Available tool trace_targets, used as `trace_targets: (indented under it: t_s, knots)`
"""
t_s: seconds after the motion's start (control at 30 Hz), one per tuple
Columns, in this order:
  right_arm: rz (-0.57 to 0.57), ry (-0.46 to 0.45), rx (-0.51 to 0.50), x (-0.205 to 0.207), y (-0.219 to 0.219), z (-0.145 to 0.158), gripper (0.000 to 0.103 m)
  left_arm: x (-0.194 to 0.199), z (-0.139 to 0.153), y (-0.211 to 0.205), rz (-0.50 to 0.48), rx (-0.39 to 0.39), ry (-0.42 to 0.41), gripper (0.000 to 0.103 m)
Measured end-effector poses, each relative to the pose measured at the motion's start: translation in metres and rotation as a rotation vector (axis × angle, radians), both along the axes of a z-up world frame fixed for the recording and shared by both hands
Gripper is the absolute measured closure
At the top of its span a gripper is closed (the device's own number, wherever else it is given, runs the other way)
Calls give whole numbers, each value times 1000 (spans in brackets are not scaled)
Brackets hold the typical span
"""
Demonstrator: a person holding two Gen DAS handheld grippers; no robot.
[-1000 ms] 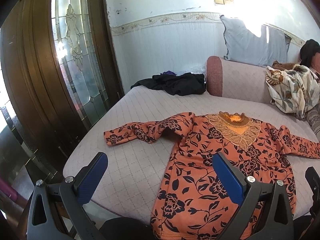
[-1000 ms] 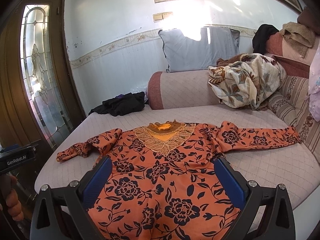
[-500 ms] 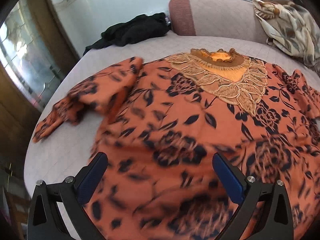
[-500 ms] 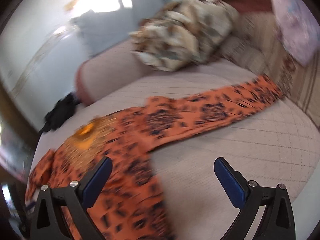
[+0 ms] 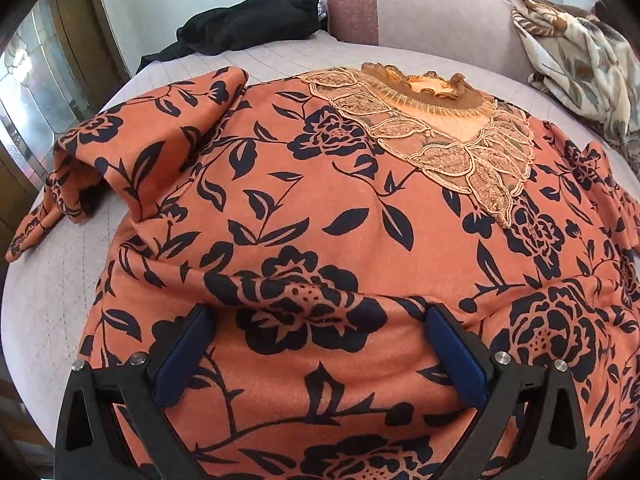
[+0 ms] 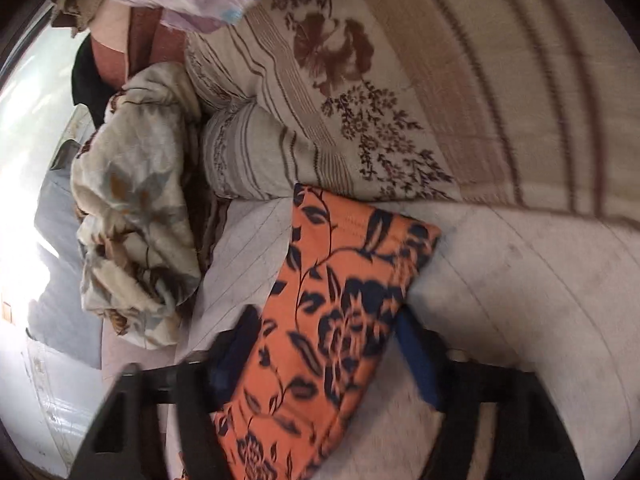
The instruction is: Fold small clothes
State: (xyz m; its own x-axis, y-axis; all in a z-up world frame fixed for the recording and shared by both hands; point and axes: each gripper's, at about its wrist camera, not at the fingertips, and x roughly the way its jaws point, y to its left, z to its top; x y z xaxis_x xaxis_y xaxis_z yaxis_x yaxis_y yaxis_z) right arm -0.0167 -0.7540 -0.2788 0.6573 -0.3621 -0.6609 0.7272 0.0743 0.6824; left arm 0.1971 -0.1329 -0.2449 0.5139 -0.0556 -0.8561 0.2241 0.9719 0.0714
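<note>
Between the closing right tool (image 6: pixel 324 344), the sleeve (image 6: pixel 344 300) runs lengthwise away.

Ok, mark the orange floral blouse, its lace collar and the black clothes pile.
orange floral blouse (image 5: pixel 280 208), left wrist view, chest fabric.
lace collar (image 5: pixel 432 120), left wrist view, lace panel.
black clothes pile (image 5: pixel 248 24), left wrist view, middle.

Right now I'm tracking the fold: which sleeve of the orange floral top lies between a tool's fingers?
The straight sleeve by the striped cushion; the right tool is closing around it. The other sleeve lies bunched and untouched.
</note>
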Motion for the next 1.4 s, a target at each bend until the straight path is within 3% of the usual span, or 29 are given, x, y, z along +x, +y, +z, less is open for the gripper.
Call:
trace_targets:
  t_s: [0.03,0.07,0.1,0.2,0.27,0.37,0.57,0.7,0.8,0.9,1.0,1.07,1.17,1.2,1.3,1.4]
  knots:
    - [1,10,-2,3,-5,-3,80,3,-1,-1,1,-1,1,0]
    - [12,12,15,6,-10,-8,92,3,1,-1,-2,-4,6,0]
    - [5,6,36,6,-12,-12,97,4,1,0,-8,0,9,0]
    - [-8,-29,-54,0,2,3,98,8,8,1,-8,32,-20,0]
    - [49,-12,-161,6,22,32,98,9,20,9,32,55,-83,0]
    - [154,-85,-249,21,59,79,98,9,45,27,105,68,-176,0]
    - [458,-286,-375,86,192,180,98,14,80,87,275,81,-289,0]
    - [645,-369,-352,150,292,203,98,23,85,132,394,64,-280,0]
    - [762,-384,-292,199,367,188,98,27,80,159,450,57,-255,0]
    - [825,-370,-183,237,425,150,98,26,77,179,480,62,-239,0]
    - [867,-290,-123,272,481,108,94,26,75,195,503,60,-232,0]
    - [942,-180,-65,288,520,78,91,27,75,207,528,43,-218,0]
    - [1110,-35,39,308,557,44,52,31,76,224,570,5,-188,0]
    - [1148,-35,33,305,565,40,35,32,76,232,590,-7,-178,0]
    - [1206,-63,-97,286,571,53,33,36,77,257,651,-45,-161,0]
    - [1126,-75,-206,267,549,62,33,39,76,285,727,-83,-144,0]
